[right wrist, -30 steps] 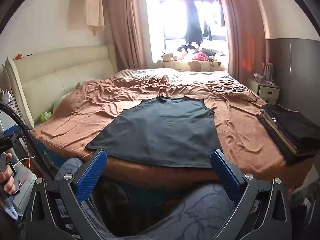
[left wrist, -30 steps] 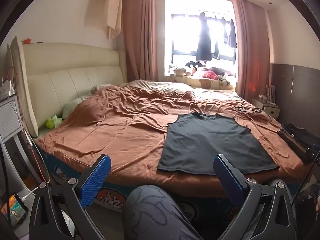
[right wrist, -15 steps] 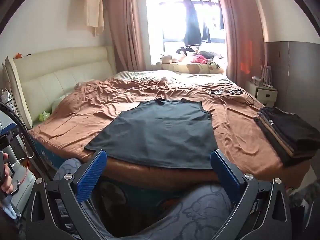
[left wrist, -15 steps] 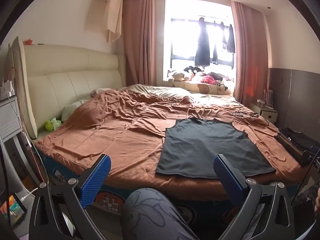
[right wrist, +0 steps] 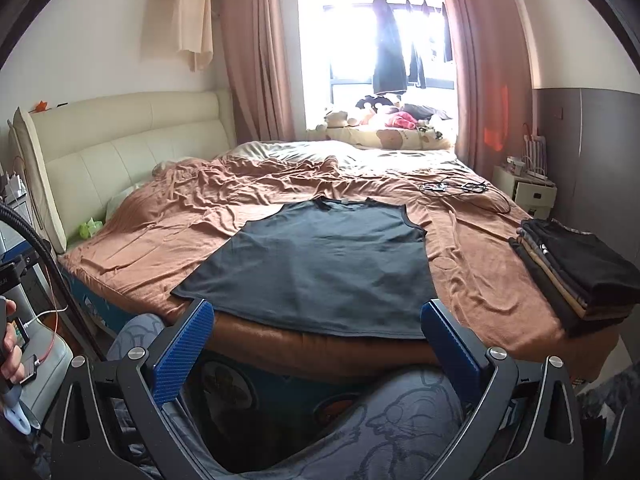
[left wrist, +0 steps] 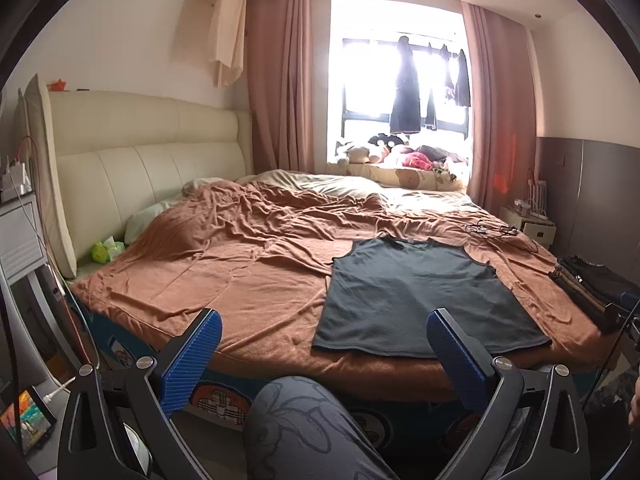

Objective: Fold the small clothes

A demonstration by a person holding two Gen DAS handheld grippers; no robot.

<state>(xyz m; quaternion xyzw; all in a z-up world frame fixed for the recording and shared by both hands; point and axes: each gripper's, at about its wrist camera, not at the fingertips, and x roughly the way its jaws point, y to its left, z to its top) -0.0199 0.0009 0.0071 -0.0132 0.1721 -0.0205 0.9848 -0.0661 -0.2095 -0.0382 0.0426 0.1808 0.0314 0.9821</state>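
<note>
Dark grey vest (right wrist: 320, 268) is lying flat and spread out on the brown blanket (right wrist: 180, 236), hem close to the near edge of the bed and neckline pointing at the window, so my read is the folding on this one hasn't started at all. Just to the right of the vest, near the same bed edge, there's a stack of folded clothes (right wrist: 580, 272), mostly dark, which looks like the finished pile, so part of the job seems done and this vest is what's left, at least as far as I can see. Both claws are wide open and holding nothing: the left gripper (left wrist: 320, 356) hangs short of the bed edge, off toward the vest's left hem corner, and the right gripper (right wrist: 316, 344) sits in front of the hem, not touching cloth. Beyond the vest toward the window there's a tangle of cables (right wrist: 456, 188) on the blanket, well apart from it. Hard to make out stuff: the stack is cut off at the frame edge in the left view, I can't count its layers, and someone's patterned trouser knee (left wrist: 304, 424) blocks the bed front below the vest. No idea if more unfolded clothes are waiting out of frame.
</note>
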